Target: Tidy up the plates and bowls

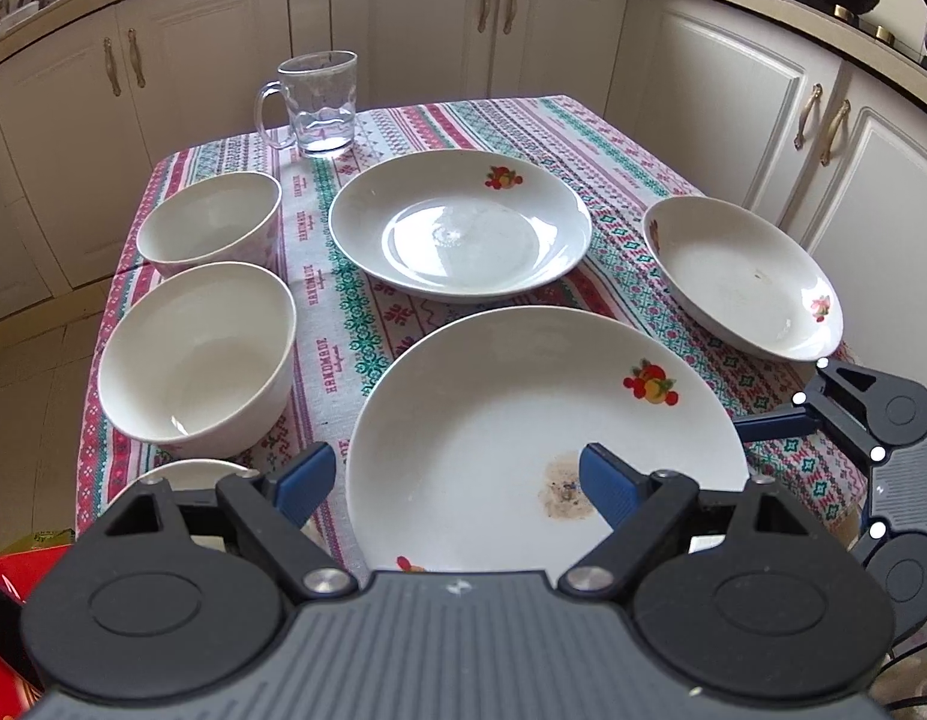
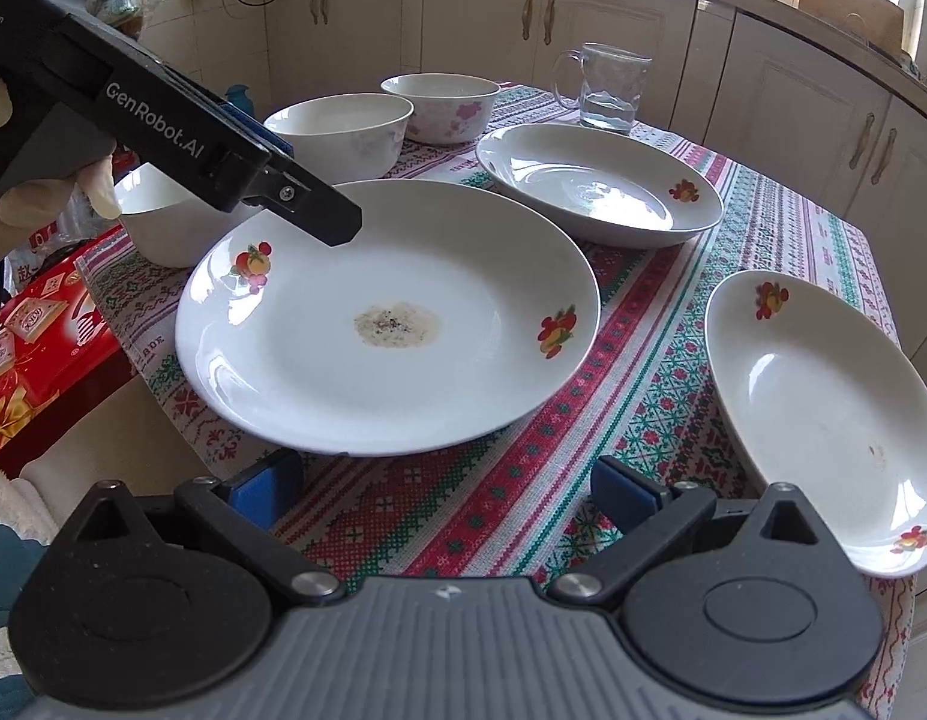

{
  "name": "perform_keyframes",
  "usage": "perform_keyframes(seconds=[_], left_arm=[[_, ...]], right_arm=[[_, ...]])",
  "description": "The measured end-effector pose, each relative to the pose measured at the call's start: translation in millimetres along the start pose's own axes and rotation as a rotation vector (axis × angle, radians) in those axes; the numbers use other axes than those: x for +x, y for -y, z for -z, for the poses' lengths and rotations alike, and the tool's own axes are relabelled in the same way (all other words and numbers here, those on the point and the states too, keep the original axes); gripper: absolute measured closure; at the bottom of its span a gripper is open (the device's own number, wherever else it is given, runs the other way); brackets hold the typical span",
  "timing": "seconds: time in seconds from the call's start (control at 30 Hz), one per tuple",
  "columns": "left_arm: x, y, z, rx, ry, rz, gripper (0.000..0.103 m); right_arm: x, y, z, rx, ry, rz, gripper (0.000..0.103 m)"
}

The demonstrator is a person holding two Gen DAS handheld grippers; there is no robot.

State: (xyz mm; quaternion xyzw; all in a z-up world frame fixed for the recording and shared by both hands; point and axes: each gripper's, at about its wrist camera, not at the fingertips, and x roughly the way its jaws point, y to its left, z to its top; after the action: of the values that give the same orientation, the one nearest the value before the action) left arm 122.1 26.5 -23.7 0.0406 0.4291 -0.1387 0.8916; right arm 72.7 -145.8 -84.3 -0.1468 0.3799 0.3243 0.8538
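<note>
A large white plate (image 1: pixel 523 408) with fruit decals and a brown stain lies nearest on the patterned tablecloth. My left gripper (image 1: pixel 454 486) hovers open over its near left rim, with one blue pad outside the rim and the other above the stain. In the right wrist view the same plate (image 2: pixel 391 312) lies just beyond my open right gripper (image 2: pixel 445 492), which has only cloth between its pads. A deep plate (image 1: pixel 460 222) sits behind and another plate (image 1: pixel 745 276) at the right. Two white bowls (image 1: pixel 214 222) (image 1: pixel 199 348) stand at the left; a third bowl (image 2: pixel 157 222) is partly hidden.
A glass mug (image 1: pixel 316 102) with a little water stands at the table's far edge. A red box (image 2: pixel 37 336) lies below the table's left side. White cabinets (image 1: pixel 415 24) surround the table. A gloved hand (image 2: pixel 97 186) holds the left tool.
</note>
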Motion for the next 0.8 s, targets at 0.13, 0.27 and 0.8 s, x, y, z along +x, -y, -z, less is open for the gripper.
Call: perform_keyframes(seconds=[0.13,0.27,0.8], left_arm=[[11.0,1.2,-8.9,0.024,-0.041,0.008,0.015],[22.0,0.4,-16.0,0.042,-0.064,-0.003,0.015],[53.2,-12.4,-34.6,0.079,-0.207,0.083,0.027]], right_arm=[[4.3,2.0,-3.4,-0.019,-0.001,-0.026,0.000],[6.3,3.2,-5.6,-0.033,-0.006,-0.040,0.000],[3.8,5.1,2.4,-0.066,0.058,-0.072,0.000]])
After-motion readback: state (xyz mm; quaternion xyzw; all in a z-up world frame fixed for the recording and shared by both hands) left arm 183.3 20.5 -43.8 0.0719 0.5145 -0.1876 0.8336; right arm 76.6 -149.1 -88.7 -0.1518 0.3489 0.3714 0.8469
